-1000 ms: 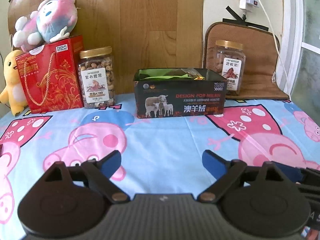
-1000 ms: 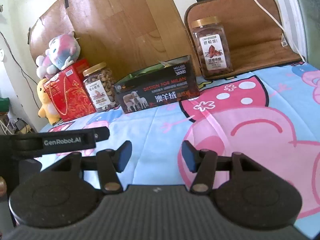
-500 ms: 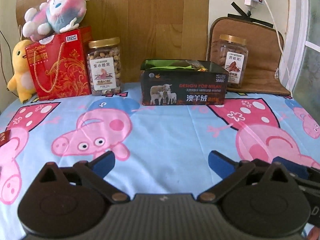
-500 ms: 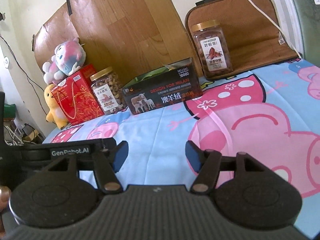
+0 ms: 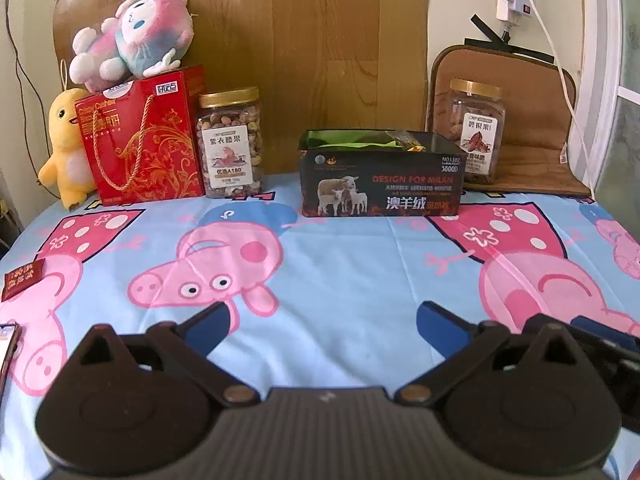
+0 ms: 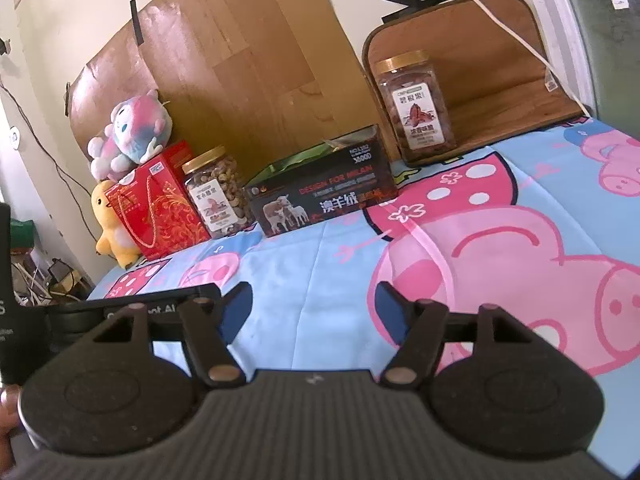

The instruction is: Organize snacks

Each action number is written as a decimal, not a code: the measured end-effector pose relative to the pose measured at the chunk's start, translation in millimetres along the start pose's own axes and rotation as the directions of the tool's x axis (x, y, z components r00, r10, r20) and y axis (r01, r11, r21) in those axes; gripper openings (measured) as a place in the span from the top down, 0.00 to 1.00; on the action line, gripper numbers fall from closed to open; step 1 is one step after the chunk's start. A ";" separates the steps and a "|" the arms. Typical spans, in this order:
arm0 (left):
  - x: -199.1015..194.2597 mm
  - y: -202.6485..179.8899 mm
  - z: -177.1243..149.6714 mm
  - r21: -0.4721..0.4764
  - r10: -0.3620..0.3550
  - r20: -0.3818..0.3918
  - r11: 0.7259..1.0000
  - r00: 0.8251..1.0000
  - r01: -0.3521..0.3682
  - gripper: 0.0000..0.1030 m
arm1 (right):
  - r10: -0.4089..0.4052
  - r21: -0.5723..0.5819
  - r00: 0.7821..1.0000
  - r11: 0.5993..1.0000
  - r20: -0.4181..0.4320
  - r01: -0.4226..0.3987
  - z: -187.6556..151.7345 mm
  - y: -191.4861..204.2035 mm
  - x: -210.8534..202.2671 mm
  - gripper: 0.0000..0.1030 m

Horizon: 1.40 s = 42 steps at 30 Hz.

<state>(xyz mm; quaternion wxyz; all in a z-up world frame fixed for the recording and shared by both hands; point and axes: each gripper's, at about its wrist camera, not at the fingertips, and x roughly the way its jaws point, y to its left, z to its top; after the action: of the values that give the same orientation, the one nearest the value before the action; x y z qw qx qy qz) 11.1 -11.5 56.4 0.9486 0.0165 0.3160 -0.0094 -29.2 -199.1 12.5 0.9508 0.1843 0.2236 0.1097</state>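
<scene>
A black open box [image 5: 382, 184] [image 6: 324, 196] printed with sheep stands at the back of the table, green and orange packets showing inside. A jar of nuts [image 5: 231, 142] [image 6: 218, 192] stands left of it, a second jar [image 5: 474, 132] [image 6: 416, 106] to its right. A small dark red packet [image 5: 22, 280] lies at the table's left edge. My left gripper [image 5: 322, 316] hangs wide open over the cloth, well short of the box, nothing between its blue pads. My right gripper [image 6: 316, 300] is empty too, its jaws opening.
A red gift box [image 5: 140, 140] with a plush toy [image 5: 132, 42] on top and a yellow plush duck [image 5: 64, 148] stand at the back left. A brown cushion [image 5: 532, 120] leans at the back right. A phone's edge [image 5: 8, 348] shows at far left. Cartoon cloth [image 5: 340, 264] covers the table.
Both grippers have drawn back from the box, which now looks smaller and farther. The right gripper's jaws have spread wider. The red packet and phone edge have come into the left view.
</scene>
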 end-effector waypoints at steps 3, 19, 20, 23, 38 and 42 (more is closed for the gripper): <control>-2.7 -1.7 -0.1 0.009 0.005 0.003 1.000 1.000 -0.005 0.00 | -0.012 0.005 1.000 1.000 0.002 0.012 -0.5 -1.1 -2.6 0.30; -9.9 -6.2 -2.5 0.036 0.025 0.034 0.999 0.999 -0.026 0.00 | -0.043 -0.020 0.999 0.999 0.033 0.044 -0.5 5.1 -12.7 0.22; -9.9 -6.1 -2.4 0.036 0.029 0.036 0.999 0.999 -0.030 0.00 | -0.043 -0.019 0.999 0.999 0.033 0.044 -0.6 4.9 -12.8 0.22; -9.6 -4.2 -1.7 0.025 0.038 0.039 0.999 0.999 -0.039 0.00 | -0.044 -0.018 0.998 0.999 0.033 0.045 -0.9 5.8 -13.0 0.22; -6.1 7.7 -0.4 -0.022 0.036 0.028 0.999 0.999 -0.036 0.00 | -0.046 -0.013 0.999 0.999 0.029 0.047 -1.8 5.3 -13.0 0.20; -5.5 8.3 -1.6 -0.017 0.041 0.028 0.999 0.999 -0.040 0.00 | -0.051 -0.013 0.998 0.999 0.026 0.052 -2.4 5.2 -11.8 0.20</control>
<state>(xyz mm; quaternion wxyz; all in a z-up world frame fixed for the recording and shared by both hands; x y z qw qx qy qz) 6.0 -3.1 58.6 0.9530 0.0149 0.3024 0.0122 -41.3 -197.1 17.1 0.9574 0.1733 0.2151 0.0842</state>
